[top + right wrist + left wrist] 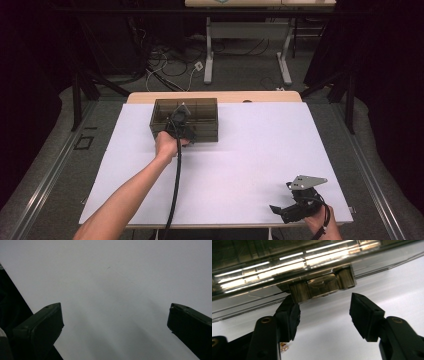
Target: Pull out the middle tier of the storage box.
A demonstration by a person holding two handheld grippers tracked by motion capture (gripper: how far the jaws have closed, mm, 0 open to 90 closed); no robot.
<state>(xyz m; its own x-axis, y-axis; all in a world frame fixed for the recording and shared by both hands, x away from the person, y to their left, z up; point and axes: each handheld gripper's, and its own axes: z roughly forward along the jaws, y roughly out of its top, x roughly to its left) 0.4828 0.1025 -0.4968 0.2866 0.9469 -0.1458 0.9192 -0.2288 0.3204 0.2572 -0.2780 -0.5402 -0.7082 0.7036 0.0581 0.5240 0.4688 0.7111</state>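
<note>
A dark see-through plastic box [205, 112] with inner dividers stands at the far left of the white table [250, 150]. My left gripper [179, 122] is at the box's near wall, held by a hand. In the left gripper view the box [287, 260] lies close ahead, and its latch [322, 286] sits just past the tips of my left gripper [324, 307]. The jaws stand apart on either side of the latch, with the left pad [288, 315] near its lower left corner. My right gripper [281, 197] rests at the table's near right edge, and my right gripper [115, 317] is open over bare white surface.
The left gripper's black cable [175, 190] trails back over the table to the near edge. Beyond the table are grey floor, loose cables [165, 70] and the legs of another table [207, 55]. Black frame posts [76, 100] stand at the sides.
</note>
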